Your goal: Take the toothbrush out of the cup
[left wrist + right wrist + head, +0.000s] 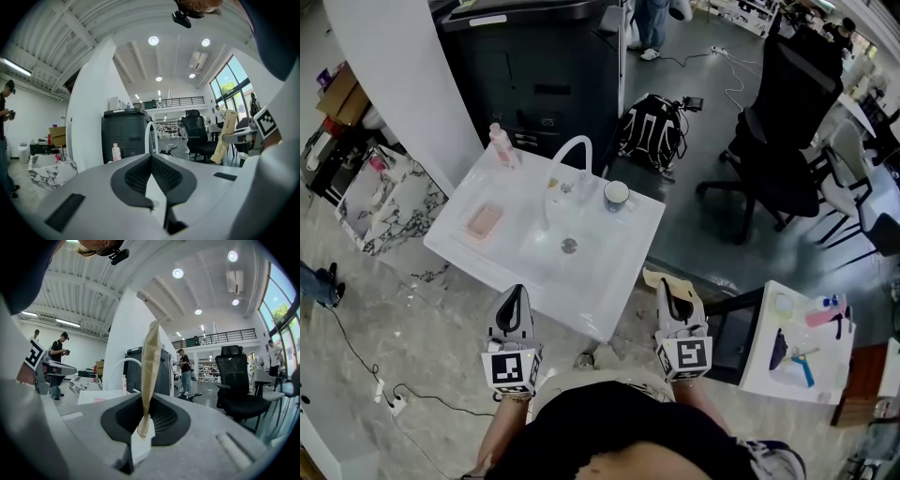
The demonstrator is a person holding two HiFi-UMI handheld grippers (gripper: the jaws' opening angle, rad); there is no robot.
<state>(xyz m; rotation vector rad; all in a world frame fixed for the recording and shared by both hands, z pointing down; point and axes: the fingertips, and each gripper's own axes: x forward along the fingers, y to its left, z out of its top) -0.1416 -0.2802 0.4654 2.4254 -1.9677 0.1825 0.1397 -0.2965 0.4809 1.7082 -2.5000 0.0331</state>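
Observation:
A white cup (pixel 616 194) with a dark inside stands on the back right corner of the white sink (pixel 487 258), beside the arched white faucet (pixel 567 155). I cannot make out a toothbrush in it. Both grippers hang at the sink's near edge, well short of the cup. My left gripper (pixel 514 298) is shut with nothing between its pads (pixel 140 173). My right gripper (pixel 674 292) is shut on a flat tan paper sleeve (pixel 150 366), which sticks up from the jaws and also shows as the tan sleeve (pixel 225 136) in the left gripper view.
A pink soap bar (pixel 485 221) and a pink-capped bottle (pixel 502 145) sit on the sink. Behind it stand a black cabinet (pixel 534 66) and a white pillar (pixel 403 75). A black backpack (pixel 652 131), an office chair (pixel 778 122) and a cluttered white table (pixel 802 342) lie to the right.

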